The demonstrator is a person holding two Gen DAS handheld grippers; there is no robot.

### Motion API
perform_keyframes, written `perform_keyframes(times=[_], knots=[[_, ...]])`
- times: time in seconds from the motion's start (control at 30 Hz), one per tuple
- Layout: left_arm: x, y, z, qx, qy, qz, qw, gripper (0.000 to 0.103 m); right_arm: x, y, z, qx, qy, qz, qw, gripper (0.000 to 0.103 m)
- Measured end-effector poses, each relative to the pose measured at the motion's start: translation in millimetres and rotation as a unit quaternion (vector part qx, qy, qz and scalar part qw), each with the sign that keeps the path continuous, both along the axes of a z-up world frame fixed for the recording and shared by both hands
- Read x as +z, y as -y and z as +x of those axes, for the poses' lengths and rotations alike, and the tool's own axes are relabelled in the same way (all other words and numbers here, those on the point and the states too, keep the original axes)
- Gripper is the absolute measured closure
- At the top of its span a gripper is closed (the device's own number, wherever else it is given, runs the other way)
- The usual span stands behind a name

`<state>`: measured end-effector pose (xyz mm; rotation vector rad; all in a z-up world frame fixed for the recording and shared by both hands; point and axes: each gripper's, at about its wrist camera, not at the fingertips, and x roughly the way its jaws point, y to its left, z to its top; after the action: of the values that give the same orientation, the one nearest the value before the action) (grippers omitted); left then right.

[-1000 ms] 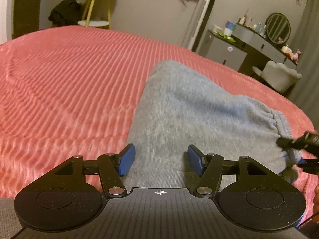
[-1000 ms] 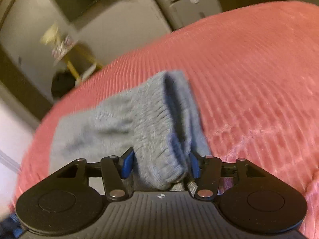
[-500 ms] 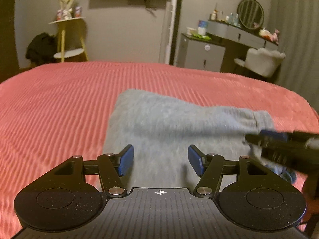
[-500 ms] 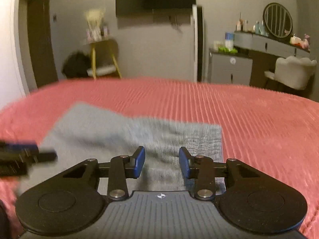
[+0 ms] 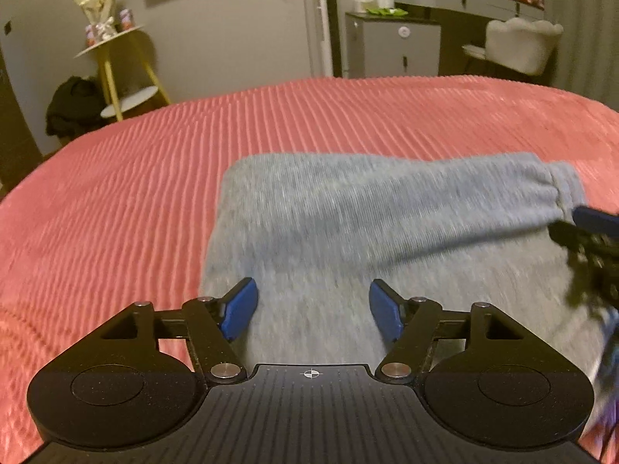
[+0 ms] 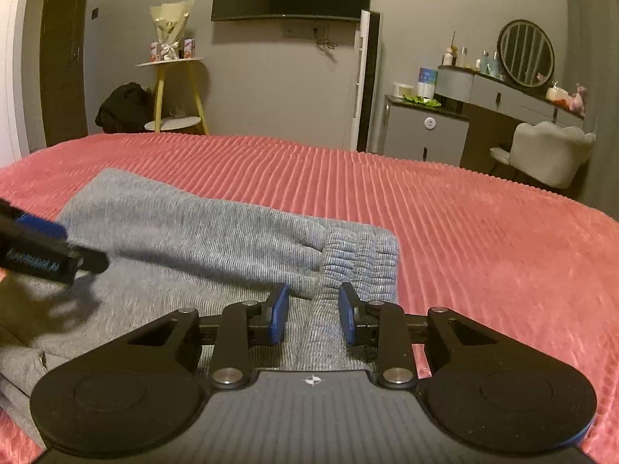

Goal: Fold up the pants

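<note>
The grey pants (image 5: 371,224) are lying folded on the pink ribbed bedspread (image 5: 116,193), with the gathered cuff (image 6: 359,255) resting at the right end of the bundle and one layer being seen draped over another. The left gripper (image 5: 312,309) is being held above the near left part of the fabric with its jaws spread wide and nothing between them. The right gripper (image 6: 313,319) is being held just over the cuff end, its jaws parted more narrowly and released, with a ridge of knit showing in the gap but not being pinched as far as can be judged. The cloth is being read as a soft, thick, fairly light knit that will be sagging and stretching when lifted, and is unlikely to be slipping between the blue pads (image 6: 279,317). A hold is best being taken at the ribbed cuff or along a doubled folded edge, where several layers are being caught together; a single layer being pinched would likely leave the lower layers dragging on the bedspread and the fold coming apart.
</note>
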<state>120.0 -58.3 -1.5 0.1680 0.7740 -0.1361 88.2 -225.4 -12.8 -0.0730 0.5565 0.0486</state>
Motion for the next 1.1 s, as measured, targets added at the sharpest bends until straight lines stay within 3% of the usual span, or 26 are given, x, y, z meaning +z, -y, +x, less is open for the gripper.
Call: perform_keyframes(times=[0.2,0.47,0.63,0.8,0.87,0.97,1.03,1.1], knots=[[-2.8,-1.6,-33.2,0.003,0.004,0.000,1.0000,0.027,3.1,-0.6,-1.0,0.003,-0.002,-0.008,1.000,0.075],[-3.4,-14.8,-53.7,0.032,-0.016,-0.043,0.9985,0.024,10.7,-6.5,-6.3,0.004,-0.023,-0.017,1.000,0.072],[-3.3,-15.1,-62.4,0.035,-0.013,-0.051,0.9980,0.023,15.2,-12.6,-19.2,0.017,-0.051,-0.026,0.998,0.061],[-1.8,-19.7,-71.2,0.034,-0.016,-0.062,0.9973,0.023,19.4,-17.2,-30.1,0.015,-0.071,-0.034,0.997,0.058],[-0.2,-24.4,-76.6,0.034,-0.019,-0.078,0.9962,0.023,23.8,-9.8,-33.4,0.006,-0.083,0.001,0.997,0.057],[2.5,-36.3,-84.6,0.047,-0.025,-0.126,0.9906,0.023,33.1,23.9,-45.2,-0.020,-0.104,0.144,0.984,0.048],[3.0,-44.1,-87.6,0.060,-0.025,-0.153,0.9861,0.023,28.1,55.4,-54.0,-0.042,-0.144,0.281,0.948,0.025],[2.5,-47.3,-87.2,0.068,-0.027,-0.171,0.9826,0.023,13.9,78.7,-62.7,-0.081,-0.178,0.368,0.909,0.024]])
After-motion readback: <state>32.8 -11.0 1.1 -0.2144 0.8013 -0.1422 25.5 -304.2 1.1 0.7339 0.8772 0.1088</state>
